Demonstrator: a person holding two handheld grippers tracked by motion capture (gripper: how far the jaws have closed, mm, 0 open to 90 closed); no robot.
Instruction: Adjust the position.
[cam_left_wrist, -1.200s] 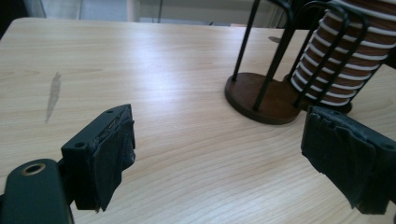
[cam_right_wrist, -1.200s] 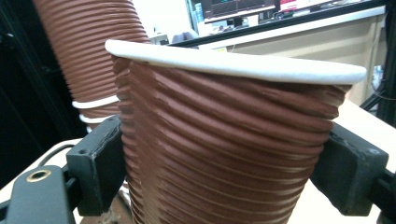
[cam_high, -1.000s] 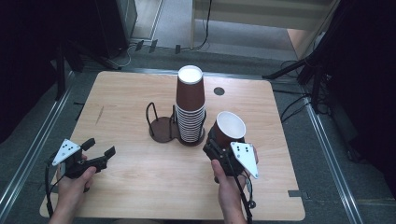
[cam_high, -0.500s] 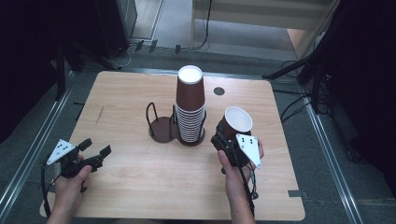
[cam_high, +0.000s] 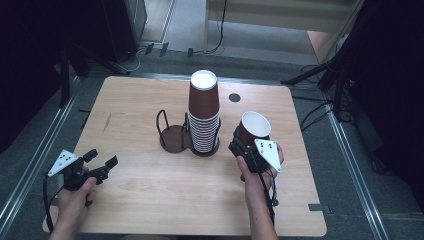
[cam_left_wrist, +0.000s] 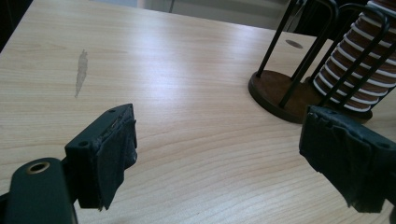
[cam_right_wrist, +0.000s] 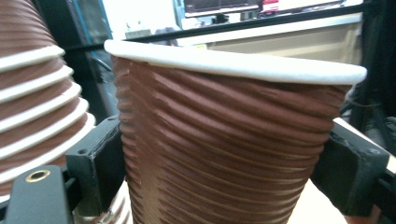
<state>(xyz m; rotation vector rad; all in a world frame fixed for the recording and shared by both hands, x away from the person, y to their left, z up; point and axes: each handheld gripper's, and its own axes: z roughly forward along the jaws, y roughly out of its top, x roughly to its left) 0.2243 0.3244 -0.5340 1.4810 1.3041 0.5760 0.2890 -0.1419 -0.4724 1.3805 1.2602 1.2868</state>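
A single brown ribbed paper cup (cam_high: 252, 128) with a white rim is held clear of the table (cam_high: 150, 200) by the right gripper (cam_high: 241, 145), to the right of the cup stack (cam_high: 204, 117); in the right gripper view both jaws are seen pressed against the cup's (cam_right_wrist: 224, 144) sides, with the stack (cam_right_wrist: 37, 102) just beside it at the left. The stack is seated in the right half of a dark wire holder (cam_high: 172, 132), whose left half is seen bare. The left gripper (cam_high: 102, 162) is held near the table's front left corner, well apart from the holder, its 2 jaws spread wide with nothing between them, as seen over bare wood (cam_left_wrist: 187, 93) in the left gripper view
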